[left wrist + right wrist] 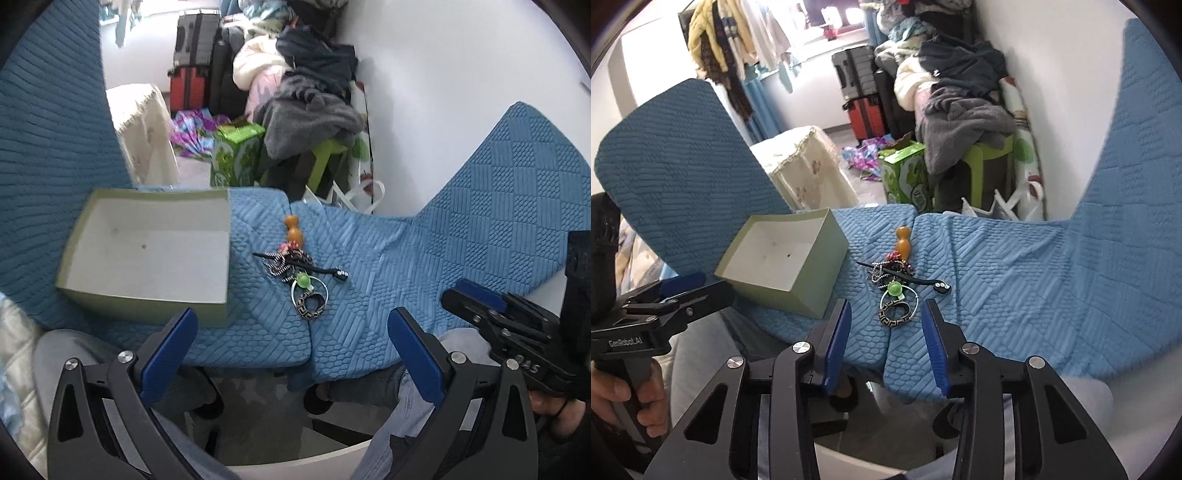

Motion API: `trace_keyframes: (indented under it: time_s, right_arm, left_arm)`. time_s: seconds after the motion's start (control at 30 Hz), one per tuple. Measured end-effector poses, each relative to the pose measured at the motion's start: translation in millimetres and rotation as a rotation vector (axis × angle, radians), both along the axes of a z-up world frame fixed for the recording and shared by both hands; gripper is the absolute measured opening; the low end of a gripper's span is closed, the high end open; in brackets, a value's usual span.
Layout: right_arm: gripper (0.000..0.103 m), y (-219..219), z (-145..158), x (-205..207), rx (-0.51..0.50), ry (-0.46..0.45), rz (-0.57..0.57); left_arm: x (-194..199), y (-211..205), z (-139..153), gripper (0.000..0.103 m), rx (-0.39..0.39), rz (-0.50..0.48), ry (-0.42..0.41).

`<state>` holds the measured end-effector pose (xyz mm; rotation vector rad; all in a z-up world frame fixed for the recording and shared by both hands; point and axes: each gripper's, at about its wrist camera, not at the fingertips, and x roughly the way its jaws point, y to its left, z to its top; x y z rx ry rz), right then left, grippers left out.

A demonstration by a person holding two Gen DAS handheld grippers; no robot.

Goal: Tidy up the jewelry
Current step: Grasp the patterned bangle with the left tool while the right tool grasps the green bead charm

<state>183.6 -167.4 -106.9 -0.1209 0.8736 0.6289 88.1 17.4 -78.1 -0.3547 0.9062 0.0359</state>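
Hovering low at the near edge of the blue quilted cushion [406, 258] with the left gripper [292, 317], fingers spread wide and gripping nothing. Hanging just short of the jewelry pile [892, 284] with the right gripper [886, 308], fingers parted less widely, also holding nothing.

Lying in a small tangle at the middle of the cushion, just right of the open green box [147, 306], which is sitting tilted with nothing visible inside. Resting nearest the fingers: a black-and-gold patterned bangle [894, 313], flat on the fabric, touching a thin wire hoop carrying a green bead [894, 288]. Probably handling as light and stiff; likely best pinching across the band at its near rim, since going for the hoop risks dragging the whole knot.

Crossing the pile: a black hair stick [905, 275], long axis running left to right, thin tip pointing toward the box, ornamented end sitting at the right. Probably rigid but slick; pinching near the middle seems safest.

Lying farthest away: an orange gourd pendant [293, 230], long axis pointing away from the cameras, smaller bulb at the far end. Trailing beneath the stick: a bead chain [877, 275], limp and prone to snagging.
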Motion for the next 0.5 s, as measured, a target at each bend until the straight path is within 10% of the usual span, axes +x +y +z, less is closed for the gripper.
trace_keyframes:
  time_s: [0.5]
  right_arm:
    - [0.035,31.4,-98.7,105.4,-0.050,0.157,0.169]
  left_arm:
    - [71.1,-19.8,-98.8,0.073,-0.117,-0.070,0.141]
